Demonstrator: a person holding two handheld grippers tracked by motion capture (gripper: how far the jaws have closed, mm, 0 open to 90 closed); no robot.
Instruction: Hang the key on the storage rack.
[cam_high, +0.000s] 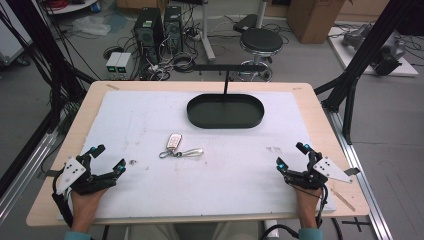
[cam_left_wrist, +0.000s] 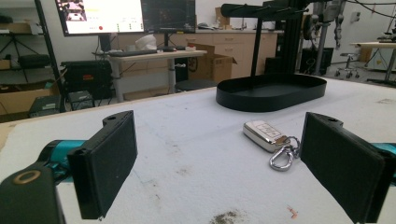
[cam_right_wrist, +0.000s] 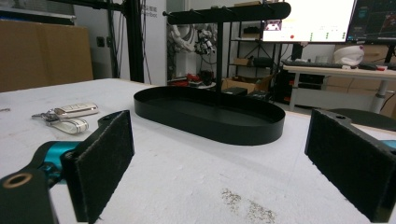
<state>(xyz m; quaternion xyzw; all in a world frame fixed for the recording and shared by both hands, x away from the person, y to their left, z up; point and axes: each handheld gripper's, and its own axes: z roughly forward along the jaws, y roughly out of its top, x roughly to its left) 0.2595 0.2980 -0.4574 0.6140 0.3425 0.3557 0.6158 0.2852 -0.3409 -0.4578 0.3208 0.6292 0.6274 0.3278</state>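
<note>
The car key lies between my wide-open, empty left tongs and right tongs, nearer the left, with the black tray beyond it on the table.

The person is mostly out of the high view: the bottom edge cuts both forearms off just past the hands, so only a bit of sleeve shows. In the left gripper view, the right-hand jaw of the left gripper covers part of the key ring next to the car key fob, and the fob's buttons are too small to read (same in the high view). The right gripper has its jaws clipped by the frame's bottom edge. The monitor is blown out, its text unreadable. The hanger stand's base sits behind the black oval tray's wall.
</note>
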